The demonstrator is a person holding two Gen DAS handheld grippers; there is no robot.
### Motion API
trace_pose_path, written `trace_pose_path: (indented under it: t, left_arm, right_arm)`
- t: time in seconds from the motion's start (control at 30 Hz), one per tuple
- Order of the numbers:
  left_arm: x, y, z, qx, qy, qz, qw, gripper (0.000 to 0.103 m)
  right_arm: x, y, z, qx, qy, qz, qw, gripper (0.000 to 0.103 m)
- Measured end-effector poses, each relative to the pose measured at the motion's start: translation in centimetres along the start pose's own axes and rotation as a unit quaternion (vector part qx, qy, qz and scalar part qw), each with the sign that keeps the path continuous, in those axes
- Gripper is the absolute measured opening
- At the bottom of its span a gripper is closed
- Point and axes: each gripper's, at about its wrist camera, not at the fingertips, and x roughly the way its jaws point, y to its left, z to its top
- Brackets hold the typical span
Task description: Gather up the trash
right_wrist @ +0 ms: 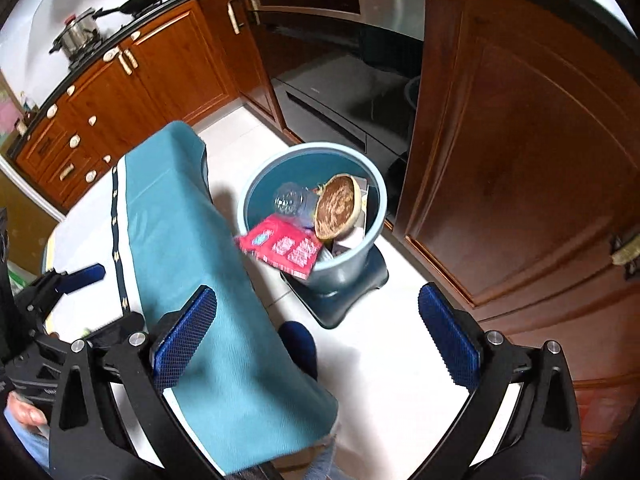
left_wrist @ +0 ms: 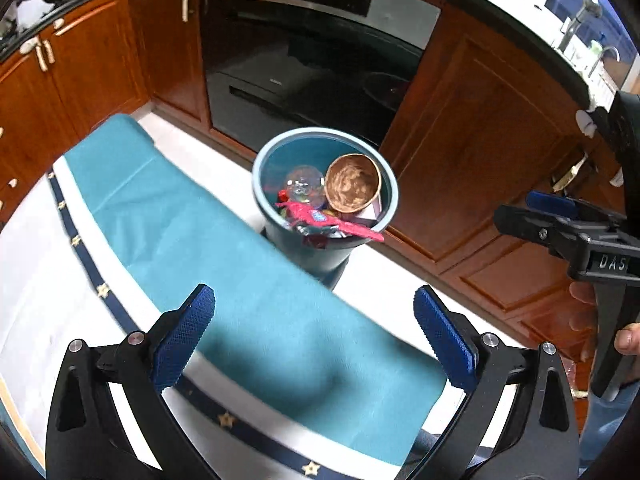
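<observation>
The left gripper point(left_wrist: 314, 332) and right gripper point(right_wrist: 318, 336) both stand with jaws wide apart, holding nothing. The trash sits in the bin point(right_wrist: 374, 184) on the floor, beside the table edge draped with a teal cloth point(right_wrist: 188, 264). The red wrapper point(right_wrist: 282, 248) overhangs the rim: probably light, limp and slippery; pinch it at the free edge. The clear bottle point(right_wrist: 292, 198) likely crushes easily. The brown bowl point(right_wrist: 338, 206) leans inside, apparently stiff; grip its rim. Open floor lies right of the bin; cabinet doors point(right_wrist: 520, 140) bound it.
</observation>
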Motion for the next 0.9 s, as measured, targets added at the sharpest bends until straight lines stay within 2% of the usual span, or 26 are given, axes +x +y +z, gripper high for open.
trace_pose_path:
  t: [0.1,0.2,0.3,0.37,0.57,0.9]
  left_arm:
    - [-1.2,-0.4,-0.9,0.012,-0.020,0.056,0.9982,0.099]
    - [-2.1,-1.0,-1.5,0.032,-0.041,0.096,0.9940,0.099]
    - [-2.3,-1.5,-1.5,0.044,-0.044,0.114,0.9915,0.099]
    - [-1.7,-1.6,-1.3,0.043,-0.029,0.115,0.9920,0.099]
    - [0.3,-1.3,-1.1,0.019,0.003,0.076,0.9969,0.099]
    - [1.9,-1.1,-0.4,0.014,0.025,0.066,0.9974,0.099]
  right_arm:
    - [-0.4,0.4,-1.2,-0.003,0.005,-0.001,1.000,0.097]
    - [-0.6,0.7,-2.4,-0.008,0.012,-0.010,1.000,0.097]
    - [-0.2,1.1,-3.1,-0.016,0.019,-0.026,0.999,0.097]
    - [0.2,1.2,-3.4,-0.021,0.024,-0.035,0.999,0.097]
    - [1.1,1.1,-3.6,-0.027,0.032,-0.048,0.998,0.097]
    - [2.2,1.4,-3.0,-0.040,0.035,-0.066,0.996,0.097]
